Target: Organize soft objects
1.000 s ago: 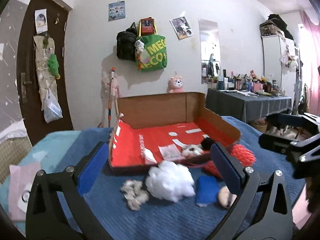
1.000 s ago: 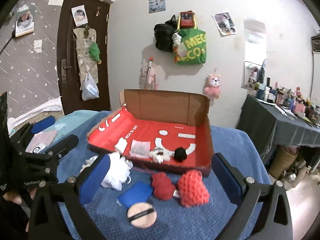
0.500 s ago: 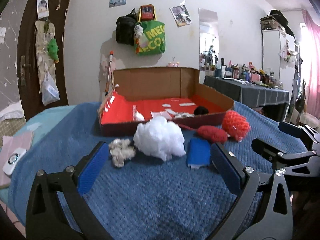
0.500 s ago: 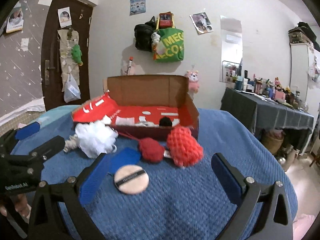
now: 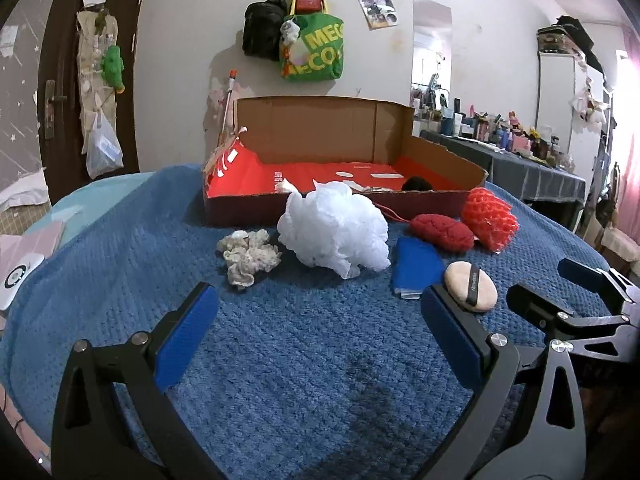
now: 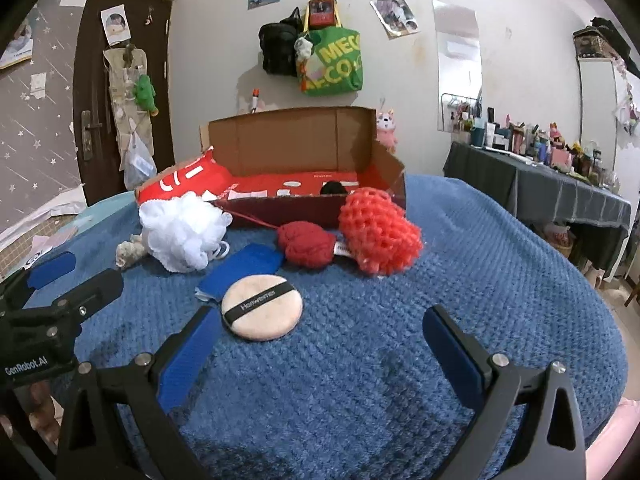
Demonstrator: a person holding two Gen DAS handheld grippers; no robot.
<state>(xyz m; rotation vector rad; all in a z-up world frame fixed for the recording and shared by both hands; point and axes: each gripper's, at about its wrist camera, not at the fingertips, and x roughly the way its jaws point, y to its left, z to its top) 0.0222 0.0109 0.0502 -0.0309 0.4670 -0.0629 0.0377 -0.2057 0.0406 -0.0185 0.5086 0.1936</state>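
The green bag (image 6: 334,62) reads "MEG… ECO", and the left claw (image 6: 52,280) "GenRobot.AI".

We count one white pouf (image 5: 336,232), two red poufs (image 6: 378,236) (image 6: 306,244), one blue cloth (image 6: 244,266), one powder puff (image 6: 262,307), one cream scrunchie (image 5: 249,257), one box (image 5: 328,148).

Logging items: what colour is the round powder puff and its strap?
Peach powder puff, black strap; clearest in right wrist view.
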